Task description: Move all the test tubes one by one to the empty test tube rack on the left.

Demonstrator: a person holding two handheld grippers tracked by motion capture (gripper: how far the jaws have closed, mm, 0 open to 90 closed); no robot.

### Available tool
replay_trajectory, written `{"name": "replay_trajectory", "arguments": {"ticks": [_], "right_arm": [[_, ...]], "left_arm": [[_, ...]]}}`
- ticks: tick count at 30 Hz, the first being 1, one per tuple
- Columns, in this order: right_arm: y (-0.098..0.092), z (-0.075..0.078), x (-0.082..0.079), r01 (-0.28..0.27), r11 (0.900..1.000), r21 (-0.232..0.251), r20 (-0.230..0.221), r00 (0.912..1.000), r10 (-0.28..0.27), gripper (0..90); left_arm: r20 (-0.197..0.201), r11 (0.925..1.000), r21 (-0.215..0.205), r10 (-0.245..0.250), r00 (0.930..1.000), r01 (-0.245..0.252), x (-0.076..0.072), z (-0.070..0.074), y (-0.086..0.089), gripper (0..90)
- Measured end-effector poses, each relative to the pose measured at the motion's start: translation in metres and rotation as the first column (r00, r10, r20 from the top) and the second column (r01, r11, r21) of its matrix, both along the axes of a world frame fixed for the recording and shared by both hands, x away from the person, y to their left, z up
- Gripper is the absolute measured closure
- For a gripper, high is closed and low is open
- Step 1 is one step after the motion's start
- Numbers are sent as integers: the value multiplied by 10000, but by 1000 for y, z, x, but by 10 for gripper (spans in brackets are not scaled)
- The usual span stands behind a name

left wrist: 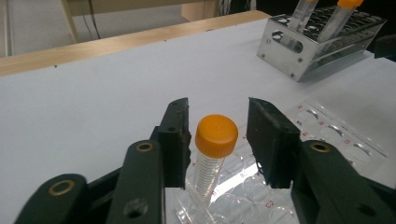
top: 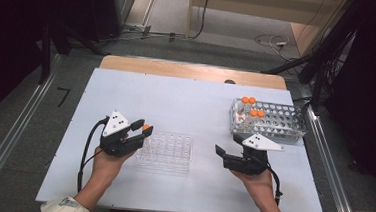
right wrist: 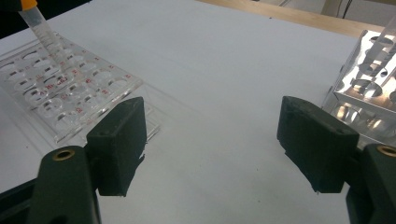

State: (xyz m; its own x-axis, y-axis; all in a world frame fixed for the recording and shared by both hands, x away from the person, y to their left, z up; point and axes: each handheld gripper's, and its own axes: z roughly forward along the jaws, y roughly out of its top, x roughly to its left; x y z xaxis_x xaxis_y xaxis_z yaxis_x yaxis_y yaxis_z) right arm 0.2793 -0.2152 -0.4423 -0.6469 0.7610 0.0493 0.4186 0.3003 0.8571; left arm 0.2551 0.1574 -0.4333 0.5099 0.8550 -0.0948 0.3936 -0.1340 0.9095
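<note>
- Between my left claw (left wrist: 217, 140) pads, now parted and off it, stands an orange-capped tube (left wrist: 214, 154) in the clear rack (left wrist: 327, 135).
- Light, slick plastic; I'd grip below the cap.
- My right claw (right wrist: 212, 144) gapes empty.

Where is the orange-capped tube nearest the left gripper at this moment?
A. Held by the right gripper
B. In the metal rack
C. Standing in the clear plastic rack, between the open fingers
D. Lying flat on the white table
C: in the left gripper view the orange-capped tube stands in a well of the clear plastic rack, with gaps between it and both fingers of the left gripper.
</note>
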Motion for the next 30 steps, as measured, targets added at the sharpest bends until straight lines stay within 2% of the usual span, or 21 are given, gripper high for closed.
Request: {"name": "replay_trajectory", "arguments": {"ticks": [3,11,15,21,26,30], "right_arm": [[-1,0,0,63,10000,4,-5,10000,-63,226],[-4,-1,3,285,9996,57,-23,9996,-285,226],[-8,-2,7,497,9987,109,-37,9988,-496,226],[-12,-1,13,1012,9948,154,154,9947,-1014,228],[-22,2,21,1787,9837,193,325,9833,-1792,230],[-35,5,27,2595,9655,222,442,9645,-2603,239]], "left_arm": [[-14,9999,-112,36,10000,-36,0,1,2,504],[-153,9969,-730,281,9995,-291,3,0,9,256],[-96,9911,-1255,440,9990,-448,3,0,14,238],[77,9876,-1409,717,9974,-699,2,0,19,239],[50,9865,-1448,776,9970,-761,2,0,21,239],[49,9858,-1460,844,9964,-828,2,-1,21,241]]}}
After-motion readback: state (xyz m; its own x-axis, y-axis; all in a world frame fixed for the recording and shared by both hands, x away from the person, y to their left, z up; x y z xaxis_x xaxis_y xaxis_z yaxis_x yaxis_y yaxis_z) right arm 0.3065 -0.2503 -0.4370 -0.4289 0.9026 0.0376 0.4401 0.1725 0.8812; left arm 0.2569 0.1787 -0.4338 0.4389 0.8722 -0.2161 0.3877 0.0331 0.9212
